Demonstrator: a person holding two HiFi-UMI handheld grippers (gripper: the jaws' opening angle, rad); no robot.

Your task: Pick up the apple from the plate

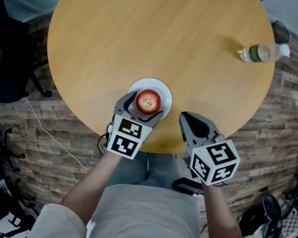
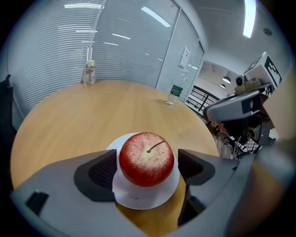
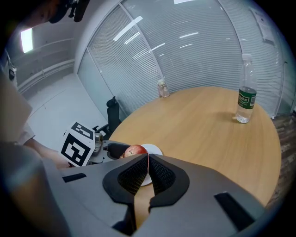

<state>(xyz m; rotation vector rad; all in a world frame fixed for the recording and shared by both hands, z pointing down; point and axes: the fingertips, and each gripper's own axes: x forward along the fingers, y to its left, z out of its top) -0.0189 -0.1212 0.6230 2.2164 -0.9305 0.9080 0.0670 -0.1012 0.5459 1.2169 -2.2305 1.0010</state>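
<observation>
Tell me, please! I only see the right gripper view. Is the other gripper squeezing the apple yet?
Observer: Not yet. The left gripper has its jaws wide apart, one on each side of the apple, and a gap shows beside one pad.
Operator: Where's my gripper?
Observer: The head view shows the right gripper, jaws together, just right of the white plate, at the table's near edge.
Operator: Is the apple in the plate's middle?
Observer: Yes, centred, stem up.

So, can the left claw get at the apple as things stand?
Likely yes: the left claw is open with the apple on the plate between its jaws; nothing stands in the way.
</observation>
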